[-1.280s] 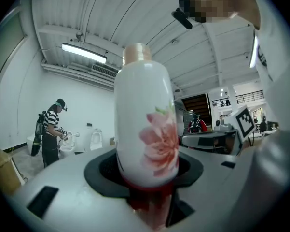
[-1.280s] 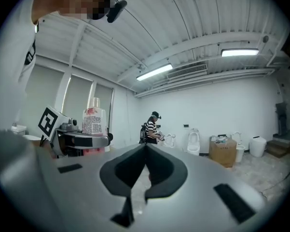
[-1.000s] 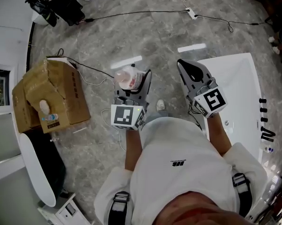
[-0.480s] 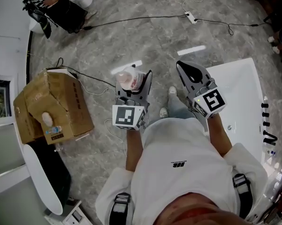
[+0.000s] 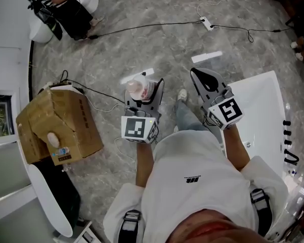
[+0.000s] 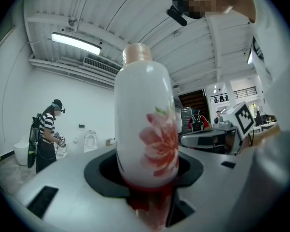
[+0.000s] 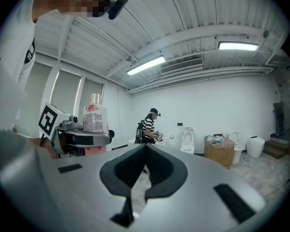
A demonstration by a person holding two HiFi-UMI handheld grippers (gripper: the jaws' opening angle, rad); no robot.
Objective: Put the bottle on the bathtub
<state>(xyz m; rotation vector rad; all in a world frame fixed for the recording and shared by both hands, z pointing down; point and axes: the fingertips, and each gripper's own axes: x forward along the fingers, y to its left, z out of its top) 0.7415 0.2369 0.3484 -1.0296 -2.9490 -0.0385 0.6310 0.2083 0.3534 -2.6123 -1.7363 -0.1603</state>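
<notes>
Advanced both grippers over the floor [image 5: 157, 44] since the earlier frame. Kept left gripper [image 5: 144, 92] clamped on bottle [image 5: 137, 87], upright between its jaws. Held right gripper [image 5: 194, 72] closed, empty, just right. Drew bathtub [image 5: 263, 110] nearer at right, cardboard box [image 5: 60, 125] nearer at left.

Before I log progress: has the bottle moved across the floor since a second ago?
Yes. The bottle, in the left gripper, has gone forward: the cardboard box has dropped back beside it and the power strip ahead is nearer.
</notes>
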